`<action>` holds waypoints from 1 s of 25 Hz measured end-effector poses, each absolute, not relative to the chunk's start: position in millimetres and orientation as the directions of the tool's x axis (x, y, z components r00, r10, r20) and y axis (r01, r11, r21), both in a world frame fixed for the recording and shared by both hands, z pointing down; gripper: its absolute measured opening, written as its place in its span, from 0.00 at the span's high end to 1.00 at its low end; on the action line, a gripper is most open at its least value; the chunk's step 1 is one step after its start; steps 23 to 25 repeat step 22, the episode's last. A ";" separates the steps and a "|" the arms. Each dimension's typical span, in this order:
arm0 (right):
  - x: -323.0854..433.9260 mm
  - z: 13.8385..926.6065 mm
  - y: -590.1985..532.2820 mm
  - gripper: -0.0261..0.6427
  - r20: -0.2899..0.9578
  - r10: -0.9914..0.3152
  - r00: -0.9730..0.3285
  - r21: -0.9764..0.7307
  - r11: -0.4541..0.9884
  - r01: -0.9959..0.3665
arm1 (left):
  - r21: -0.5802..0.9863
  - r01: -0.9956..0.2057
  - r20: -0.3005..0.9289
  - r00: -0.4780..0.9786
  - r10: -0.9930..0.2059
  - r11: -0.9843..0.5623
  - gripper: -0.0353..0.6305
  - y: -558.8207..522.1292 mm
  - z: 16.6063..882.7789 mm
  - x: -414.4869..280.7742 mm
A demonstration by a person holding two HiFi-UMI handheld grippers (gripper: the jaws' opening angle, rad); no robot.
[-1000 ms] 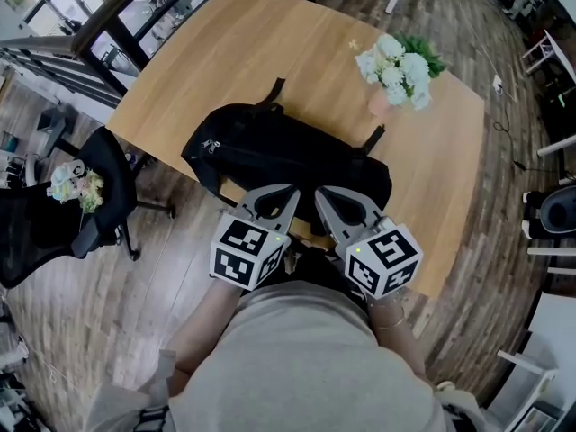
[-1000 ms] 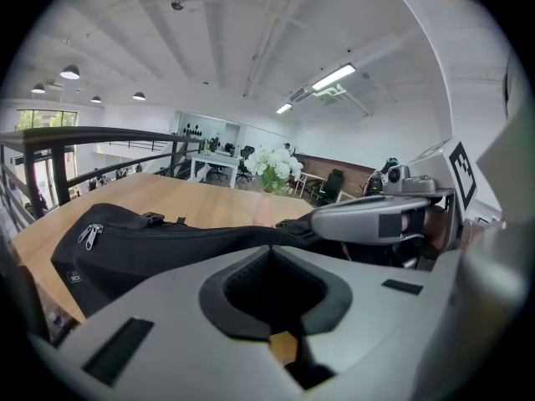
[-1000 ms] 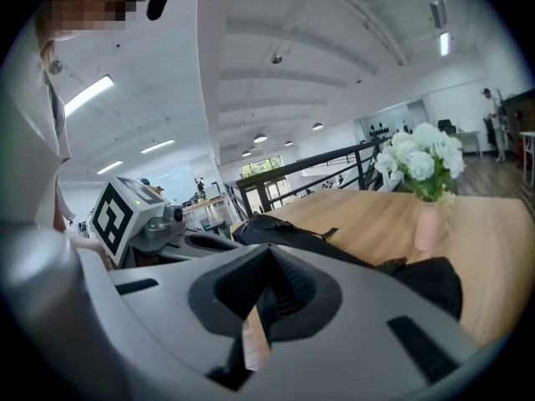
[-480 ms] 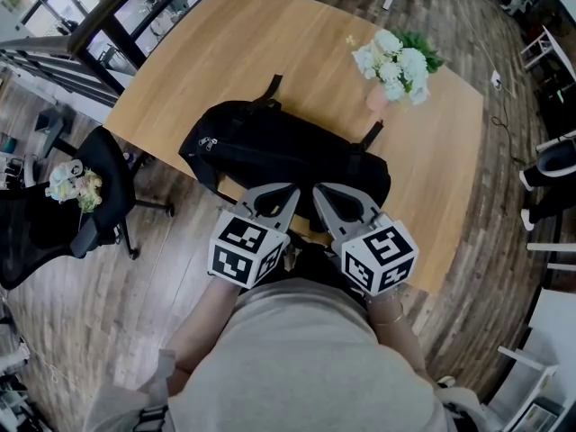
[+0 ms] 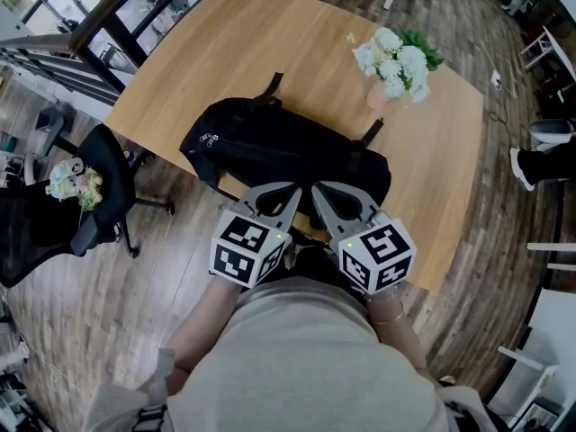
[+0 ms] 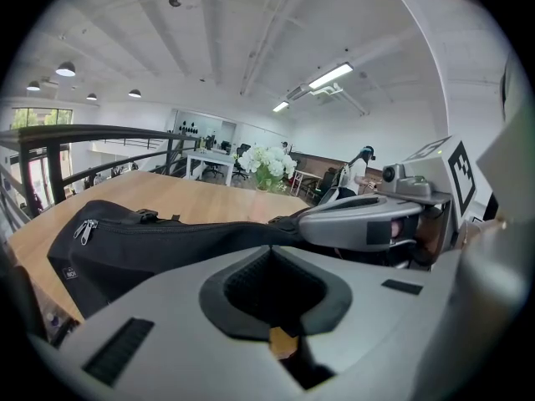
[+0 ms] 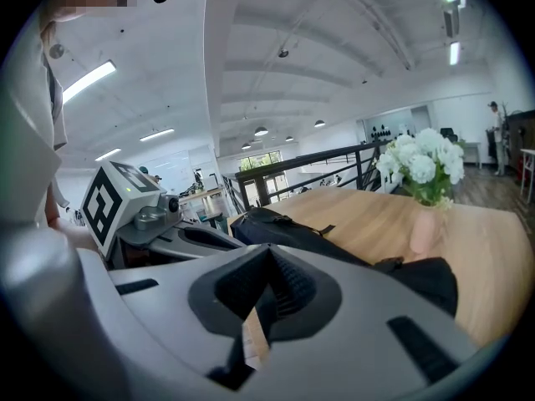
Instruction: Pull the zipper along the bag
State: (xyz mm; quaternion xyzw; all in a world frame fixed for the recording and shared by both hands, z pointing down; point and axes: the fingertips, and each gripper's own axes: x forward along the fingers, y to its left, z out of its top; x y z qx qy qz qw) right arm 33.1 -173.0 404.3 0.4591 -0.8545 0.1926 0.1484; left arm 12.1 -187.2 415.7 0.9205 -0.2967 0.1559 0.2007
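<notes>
1. The left gripper (image 5: 290,192) and right gripper (image 5: 319,192) are held side by side, close to the person's body at the near edge of the table (image 5: 225,52). Their tips point at the bag (image 5: 270,147). Each has its jaws pressed together, with nothing between them.
2. The black bag lies lengthwise along the table's near edge, with its zipper pull (image 5: 209,139) at the left end.
3. The left gripper view shows the pull's metal tab plainly. The right gripper view shows the flowers (image 7: 420,167) in a pink vase near the bag's right end.
</notes>
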 end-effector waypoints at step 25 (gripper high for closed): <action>23.5 415.5 -167.7 0.95 0.464 -0.707 -0.533 -0.184 0.512 -0.839 | 0.282 -0.661 0.431 0.735 -0.524 -0.695 0.92 -190.7 421.8 -4.0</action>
